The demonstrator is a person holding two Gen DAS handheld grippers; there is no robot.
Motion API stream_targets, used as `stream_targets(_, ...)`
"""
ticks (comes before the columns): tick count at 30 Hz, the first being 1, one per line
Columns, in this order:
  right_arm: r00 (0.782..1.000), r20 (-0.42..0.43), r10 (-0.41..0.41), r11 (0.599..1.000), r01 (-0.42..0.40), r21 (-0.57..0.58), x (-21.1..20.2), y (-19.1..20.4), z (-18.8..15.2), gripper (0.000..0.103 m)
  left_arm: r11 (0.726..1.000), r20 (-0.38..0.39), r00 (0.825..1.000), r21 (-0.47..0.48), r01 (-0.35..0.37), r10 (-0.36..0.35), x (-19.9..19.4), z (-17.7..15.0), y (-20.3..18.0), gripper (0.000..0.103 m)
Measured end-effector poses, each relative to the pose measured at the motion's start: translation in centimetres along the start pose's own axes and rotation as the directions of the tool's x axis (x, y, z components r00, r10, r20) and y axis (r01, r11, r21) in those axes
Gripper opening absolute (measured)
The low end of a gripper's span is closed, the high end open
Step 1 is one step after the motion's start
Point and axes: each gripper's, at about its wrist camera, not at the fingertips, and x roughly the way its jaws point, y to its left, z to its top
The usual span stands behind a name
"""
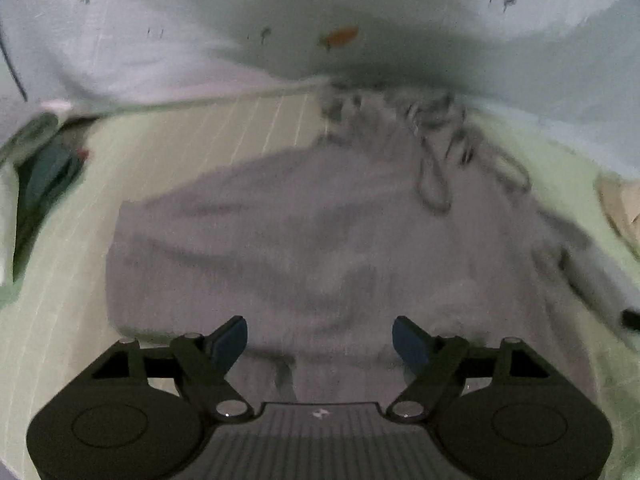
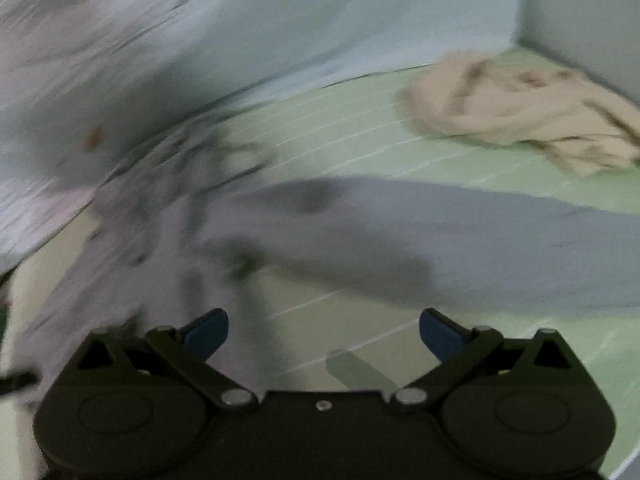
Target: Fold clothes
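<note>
A grey hooded sweatshirt (image 1: 312,248) lies spread on a pale green striped surface (image 1: 72,280), hood and drawstrings toward the blue wall (image 1: 160,48), one sleeve stretched sideways. Both the left hand-held gripper (image 1: 320,338) and right hand-held gripper (image 2: 324,330) hover released and empty. It looks soft, limp and light; hem corners or sleeve cuff seem best holds. A beige garment (image 2: 520,112) lies apart.
</note>
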Motion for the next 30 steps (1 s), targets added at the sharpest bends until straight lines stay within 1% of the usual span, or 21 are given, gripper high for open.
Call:
stream_targets(2,0.996,0.029,-0.082,0.997,0.081,0.015,0.4,-3.2,0.9,0.103,1.0,-0.038,0.999,-0.012,-0.025,0.024,0.1,-1.2,-0.2,0.08)
stream_targets(4,0.985,0.065,-0.162,0.987,0.161,0.023,0.6,-6.3,2.0,0.103,0.998,-0.064,0.996,-0.013,-0.061,0.06,0.3,-2.3,-0.7,0.08)
stream_targets(7,0.945,0.133,-0.298,0.954,0.298,0.023,0.0,-11.3,3.6,0.103,0.996,-0.09,0.992,-0.025,-0.091,0.089,0.7,-3.2,-1.5,0.08)
stream_targets(10,0.917,0.139,-0.373,0.928,0.369,0.054,-0.2,-16.6,4.4,0.103,0.994,-0.108,0.989,-0.037,-0.106,0.101,1.2,-4.1,-2.5,0.082)
stream_targets(12,0.91,0.136,-0.391,0.92,0.385,0.068,-0.4,-19.9,4.4,0.103,0.991,-0.105,0.986,-0.015,-0.134,0.132,1.8,-4.7,-3.6,0.083)
stream_targets(16,0.915,0.097,-0.391,0.92,0.384,0.077,-0.2,-24.7,3.9,0.103,0.981,-0.079,0.978,0.017,-0.193,0.194,2.2,-5.4,-5.3,0.088)
stream_targets(18,0.924,0.08,-0.374,0.926,0.367,0.084,-0.1,-26.1,3.6,0.103,0.979,-0.073,0.976,0.005,-0.206,0.205,2.3,-5.4,-5.5,0.089)
stream_targets(21,0.936,0.079,-0.344,0.938,0.338,0.077,0.0,-26.7,3.0,0.103,0.976,-0.082,0.974,-0.04,-0.216,0.212,2.5,-5.4,-5.2,0.092)
stream_targets(22,0.937,0.078,-0.339,0.94,0.335,0.066,0.0,-26.4,2.9,0.098,0.974,-0.086,0.973,-0.056,-0.218,0.212,2.5,-5.5,-5.0,0.092)
stream_targets(23,0.941,0.081,-0.328,0.944,0.325,0.055,-0.3,-26.2,2.8,0.086,0.973,-0.089,0.973,-0.068,-0.22,0.213,2.5,-5.5,-5.0,0.092)
stream_targets(24,0.944,0.087,-0.318,0.948,0.316,0.036,-0.6,-25.8,2.8,0.077,0.972,-0.091,0.972,-0.074,-0.223,0.216,2.4,-5.5,-5.0,0.092)
stream_targets(25,0.946,0.092,-0.309,0.951,0.31,0.012,-0.9,-25.3,2.8,0.049,0.971,-0.091,0.971,-0.073,-0.227,0.22,2.4,-5.6,-5.1,0.092)
stream_targets(26,0.95,0.092,-0.3,0.953,0.303,-0.017,-1.2,-24.8,2.8,0.023,0.97,-0.088,0.97,-0.069,-0.232,0.226,2.4,-5.6,-5.2,0.093)
stream_targets(28,0.954,0.088,-0.287,0.954,0.293,-0.064,-1.5,-24.2,2.9,0.014,0.968,-0.084,0.967,-0.063,-0.244,0.239,2.5,-5.7,-5.4,0.094)
stream_targets(29,0.942,0.101,-0.322,0.94,0.33,-0.087,-1.5,-24.3,2.9,0.012,0.967,-0.084,0.967,-0.063,-0.246,0.241,2.5,-5.7,-5.4,0.095)
stream_targets(30,0.922,0.118,-0.369,0.918,0.381,-0.109,-1.5,-24.5,2.9,0.011,0.968,-0.086,0.968,-0.07,-0.243,0.237,2.5,-5.7,-5.3,0.095)
